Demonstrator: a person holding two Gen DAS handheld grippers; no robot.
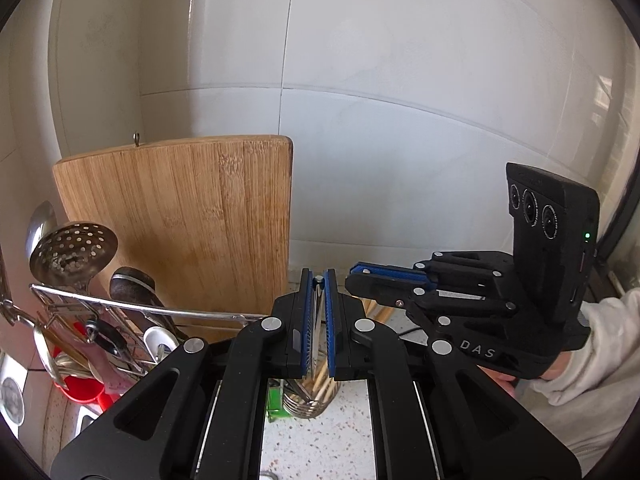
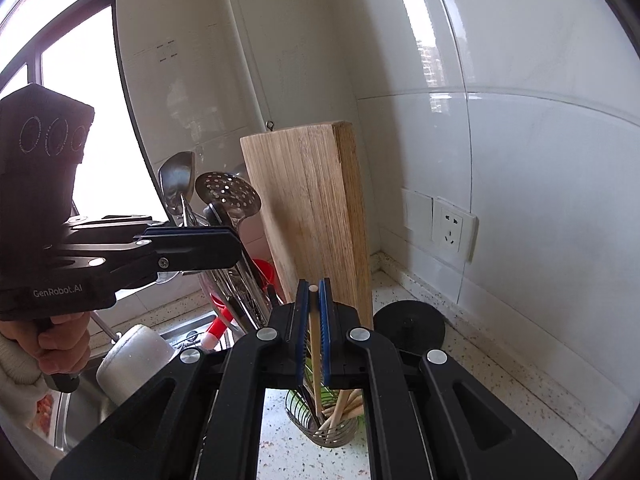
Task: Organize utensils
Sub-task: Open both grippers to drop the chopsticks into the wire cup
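**Now both grippers hold a utensil over the wire holder**

Right now the right gripper (image 2: pixel 314 292) pinches a wooden chopstick (image 2: pixel 315 356) upright between its blue pads, the lower end reaching down into the wire utensil holder (image 2: pixel 320 430) on the speckled counter (image 2: pixel 500 392), where other chopsticks already lean. The left gripper (image 1: pixel 319 280) is pressed onto a thin metal utensil (image 1: pixel 319 320), its kind hard to tell, above the same holder. Judging by this, the step in hand is dropping pieces into the holder. Next, the right jaws should part so the chopstick slides in, then the left lowers its piece. Beyond stand the bamboo cutting board (image 2: pixel 316 208) and a crowded rack (image 1: pixel 120 308) with a slotted spoon (image 1: pixel 72 252).
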